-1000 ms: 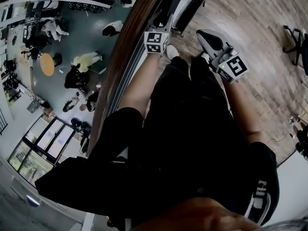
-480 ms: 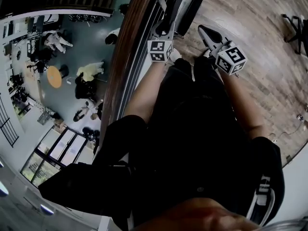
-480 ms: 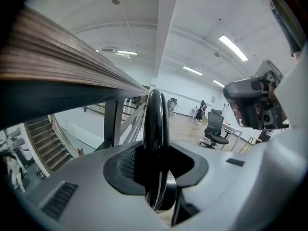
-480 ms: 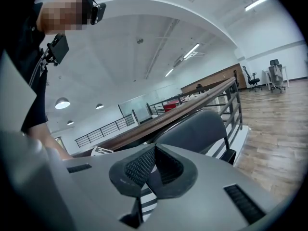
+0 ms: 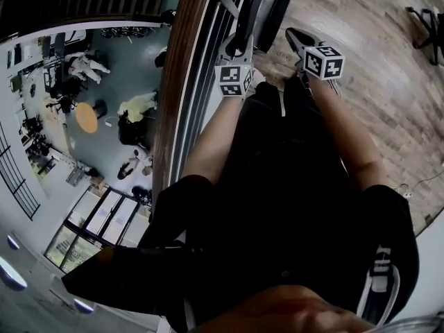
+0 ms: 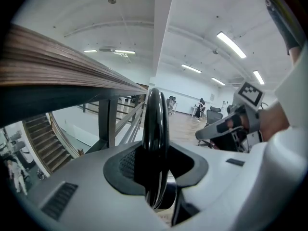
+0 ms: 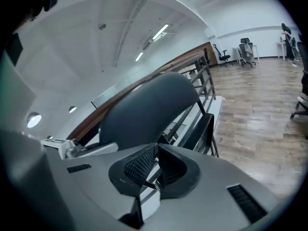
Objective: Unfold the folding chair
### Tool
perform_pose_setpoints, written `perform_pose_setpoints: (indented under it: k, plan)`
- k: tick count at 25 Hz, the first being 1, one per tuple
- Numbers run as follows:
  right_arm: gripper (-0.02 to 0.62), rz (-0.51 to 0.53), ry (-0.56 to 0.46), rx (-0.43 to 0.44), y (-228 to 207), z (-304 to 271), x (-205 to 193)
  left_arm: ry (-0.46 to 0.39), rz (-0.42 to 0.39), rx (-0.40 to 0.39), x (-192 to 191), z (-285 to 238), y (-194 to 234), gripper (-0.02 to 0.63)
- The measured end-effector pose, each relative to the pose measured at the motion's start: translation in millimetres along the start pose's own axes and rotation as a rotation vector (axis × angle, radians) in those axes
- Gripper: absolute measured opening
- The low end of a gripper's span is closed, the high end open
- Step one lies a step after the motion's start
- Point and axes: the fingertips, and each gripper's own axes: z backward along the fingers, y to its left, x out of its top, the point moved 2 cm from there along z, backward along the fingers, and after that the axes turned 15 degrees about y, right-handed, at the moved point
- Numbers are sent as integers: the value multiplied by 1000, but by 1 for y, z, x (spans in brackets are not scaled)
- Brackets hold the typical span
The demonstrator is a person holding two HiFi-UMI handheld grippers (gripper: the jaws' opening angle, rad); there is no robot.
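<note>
The wooden handrail (image 5: 182, 68) runs along the left edge of the plank floor (image 5: 374, 82). Just right of it, the left gripper (image 5: 239, 49) is clamped on a glossy black tube (image 6: 155, 124) of the folding chair (image 5: 274, 5), which leans against the railing at the floor's far left edge. The right gripper (image 5: 300, 41) hangs near the chair's grey backrest (image 7: 144, 107), its pads pressed together, seemingly on nothing.

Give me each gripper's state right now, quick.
Left gripper: closed on the black frame of the folding chair.
Right gripper: closed, holding nothing.
</note>
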Motion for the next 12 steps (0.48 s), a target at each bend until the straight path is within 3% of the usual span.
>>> perform_pose_setpoints:
  k: [2,7,12]
  plan:
    - [11,-64,48,-30,-18,-19,-11,7,0,-3,0,1,-2,118]
    - [172,-269,146,-68,-56,-71,-28,20,-8,-10,-1,-2,-9,118]
    - [229,-410,177,-129,-75,-101,-37,29,-22,-15,2,0,-17,117]
